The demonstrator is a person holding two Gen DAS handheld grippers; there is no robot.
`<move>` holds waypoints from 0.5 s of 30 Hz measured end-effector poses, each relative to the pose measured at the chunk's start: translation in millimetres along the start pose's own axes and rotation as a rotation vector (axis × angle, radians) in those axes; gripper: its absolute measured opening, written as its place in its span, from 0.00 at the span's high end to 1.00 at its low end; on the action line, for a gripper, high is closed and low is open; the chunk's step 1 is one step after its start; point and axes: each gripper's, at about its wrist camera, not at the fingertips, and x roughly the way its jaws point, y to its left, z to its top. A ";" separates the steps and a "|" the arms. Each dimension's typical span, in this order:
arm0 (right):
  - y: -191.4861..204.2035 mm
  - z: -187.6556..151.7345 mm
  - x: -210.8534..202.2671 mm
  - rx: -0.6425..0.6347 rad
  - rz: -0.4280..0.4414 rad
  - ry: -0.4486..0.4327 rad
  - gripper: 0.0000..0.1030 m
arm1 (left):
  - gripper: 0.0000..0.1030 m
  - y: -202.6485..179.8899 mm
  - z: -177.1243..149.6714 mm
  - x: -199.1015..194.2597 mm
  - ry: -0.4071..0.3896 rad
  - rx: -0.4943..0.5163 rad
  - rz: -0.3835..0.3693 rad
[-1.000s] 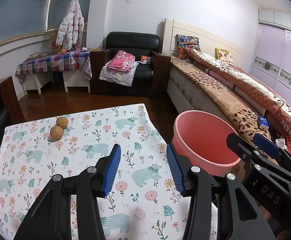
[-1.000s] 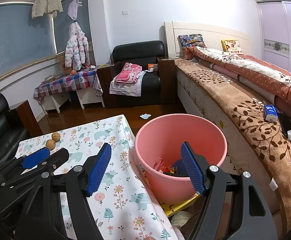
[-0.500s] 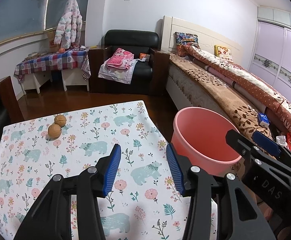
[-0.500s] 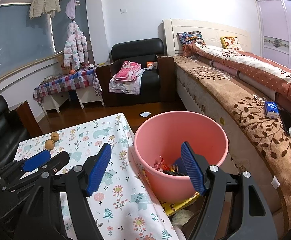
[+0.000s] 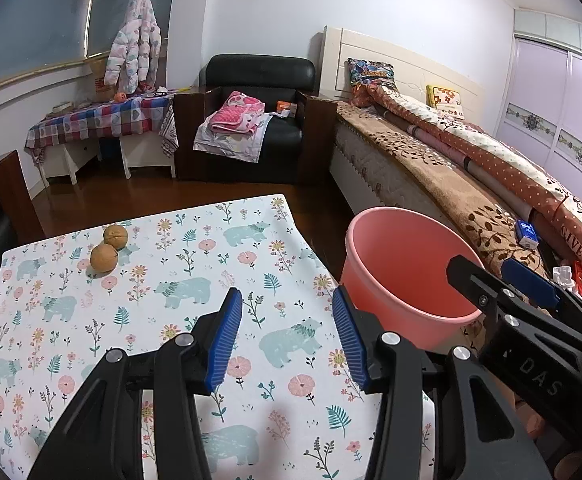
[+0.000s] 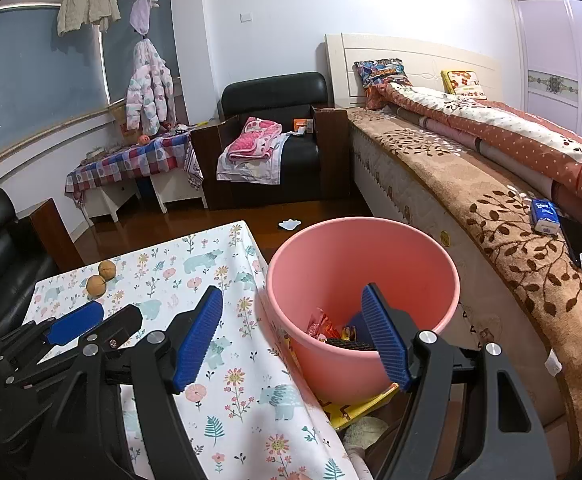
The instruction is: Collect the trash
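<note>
Still, pink bin (image 6: 365,264) sits slightly lower

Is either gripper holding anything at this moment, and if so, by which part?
Nothing is held. The left gripper is open over the tablecloth, and the right gripper is open above the pink bucket, with nothing between the pads.

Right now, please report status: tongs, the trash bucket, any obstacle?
Left tongs open, empty. Right tongs open, empty, over pink bucket. Wrappers inside bucket. Two brown balls on table; nothing blocking.
</note>
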 end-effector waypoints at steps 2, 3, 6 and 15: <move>-0.4 0.7 -0.3 0.001 -0.001 -0.002 0.30 | 0.54 0.3 -0.4 0.6 0.001 0.001 0.000; 0.0 0.0 0.1 0.000 -0.001 -0.001 0.30 | 0.54 0.2 -0.4 0.6 0.001 0.000 0.000; 0.2 -0.4 0.6 0.001 -0.001 0.001 0.30 | 0.54 0.7 -1.5 1.8 0.006 0.002 -0.003; 0.2 0.0 1.0 -0.001 -0.002 0.002 0.30 | 0.54 1.6 -3.7 5.1 0.016 0.006 -0.011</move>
